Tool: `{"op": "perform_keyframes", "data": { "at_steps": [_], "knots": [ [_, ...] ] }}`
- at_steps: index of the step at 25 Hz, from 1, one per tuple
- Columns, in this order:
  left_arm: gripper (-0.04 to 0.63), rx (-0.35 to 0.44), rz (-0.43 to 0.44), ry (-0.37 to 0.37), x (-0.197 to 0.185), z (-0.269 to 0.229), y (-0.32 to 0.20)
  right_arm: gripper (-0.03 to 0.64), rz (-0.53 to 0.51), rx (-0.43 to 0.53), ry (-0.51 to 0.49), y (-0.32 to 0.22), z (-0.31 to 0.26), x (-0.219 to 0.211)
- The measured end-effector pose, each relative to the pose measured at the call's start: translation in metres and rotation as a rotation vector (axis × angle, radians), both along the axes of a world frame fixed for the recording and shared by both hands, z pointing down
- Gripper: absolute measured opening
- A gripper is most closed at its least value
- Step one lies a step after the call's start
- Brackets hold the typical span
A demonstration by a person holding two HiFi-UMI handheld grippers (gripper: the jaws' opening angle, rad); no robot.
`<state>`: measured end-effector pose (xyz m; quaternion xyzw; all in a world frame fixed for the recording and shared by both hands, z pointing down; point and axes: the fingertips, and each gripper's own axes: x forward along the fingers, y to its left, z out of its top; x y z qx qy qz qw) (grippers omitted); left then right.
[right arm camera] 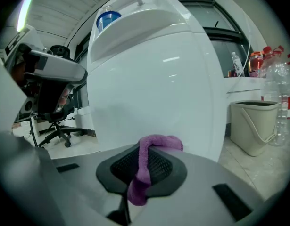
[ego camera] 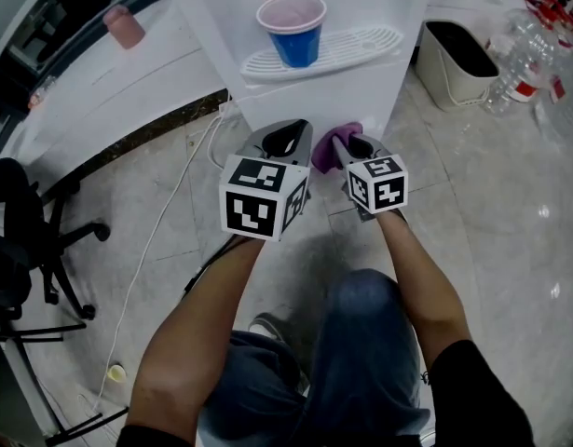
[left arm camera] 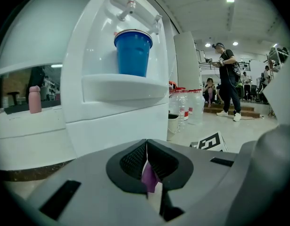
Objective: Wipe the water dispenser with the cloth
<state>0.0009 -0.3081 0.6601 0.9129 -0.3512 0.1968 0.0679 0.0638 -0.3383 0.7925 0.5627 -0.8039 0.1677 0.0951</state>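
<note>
My right tool (right arm camera: pixel 145 160) is clamped on the purple cloth (right arm camera: pixel 160 142). The water dispenser (right arm camera: pixel 154 79) and its lower front panel lie just beyond it. My left tool (left arm camera: pixel 147 149), alongside, is closed on a purple sliver of cloth.

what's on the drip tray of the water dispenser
A blue cup stands upright on the white drip tray, below the taps. Its inside looks pale pink; whether that is liquid can't be told. The tray beneath it is hidden.
</note>
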Motion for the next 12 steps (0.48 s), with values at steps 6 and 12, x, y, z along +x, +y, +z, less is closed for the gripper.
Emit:
{"op": "perform_keyframes", "data": {
  "at_steps": [6,12],
  "knots": [
    [0.026,-0.007,0.047,-0.003,0.032,0.004,0.005,0.032,0.089,-0.008,-0.009,0.002,0.001,0.051],
    [0.026,-0.003,0.075,0.012,0.054,0.001,0.010,0.032,0.140,-0.016,0.026,0.003,0.000,0.093]
  ]
}}
